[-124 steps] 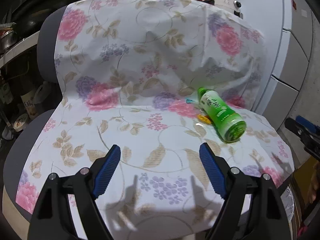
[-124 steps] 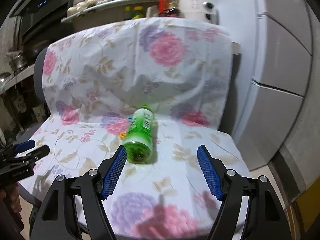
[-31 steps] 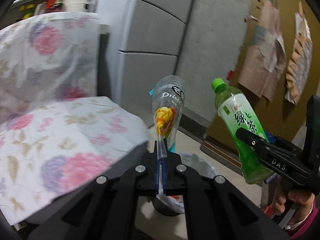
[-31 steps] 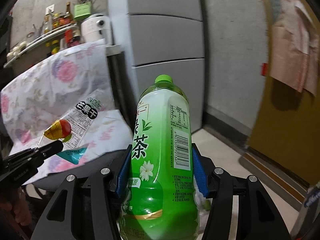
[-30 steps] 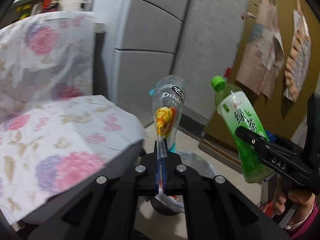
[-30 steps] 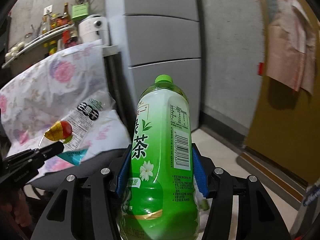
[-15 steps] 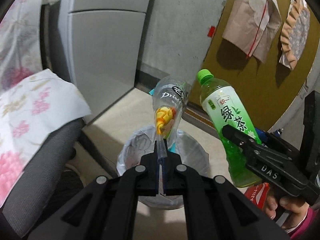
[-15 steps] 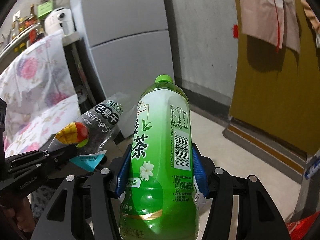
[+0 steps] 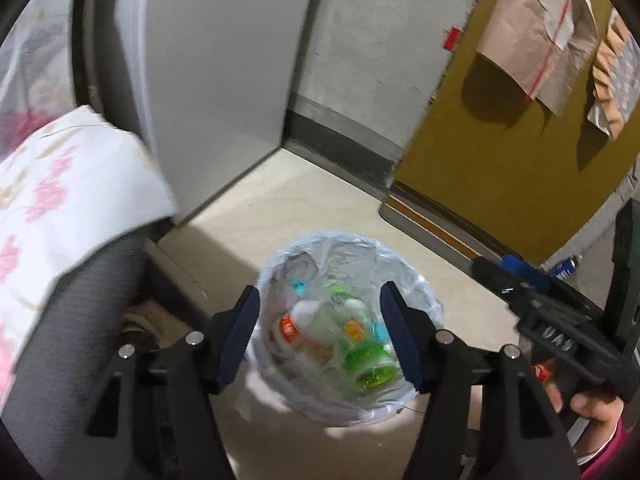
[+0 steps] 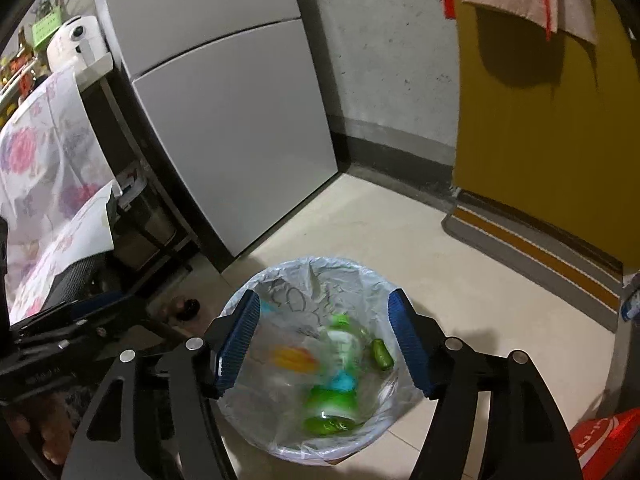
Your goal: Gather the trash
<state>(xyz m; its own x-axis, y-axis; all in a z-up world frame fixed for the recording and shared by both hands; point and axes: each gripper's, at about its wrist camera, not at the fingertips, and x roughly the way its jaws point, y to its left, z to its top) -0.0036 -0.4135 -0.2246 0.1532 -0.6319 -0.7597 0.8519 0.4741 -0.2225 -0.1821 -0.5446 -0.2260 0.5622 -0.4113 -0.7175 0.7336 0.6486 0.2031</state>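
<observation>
Right wrist view shows the green bottle and snack wrapper lying inside the lined trash bin on the floor. My right tongs and left tongs hang spread and empty above it. I judge I should lift straight up, clear of the liner.

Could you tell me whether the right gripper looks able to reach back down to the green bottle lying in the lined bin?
Probably yes. The right gripper hangs open directly above the bin, and the green bottle lies exposed on top of the trash. Only the loose bag liner and the bin's depth might hamper it.
</observation>
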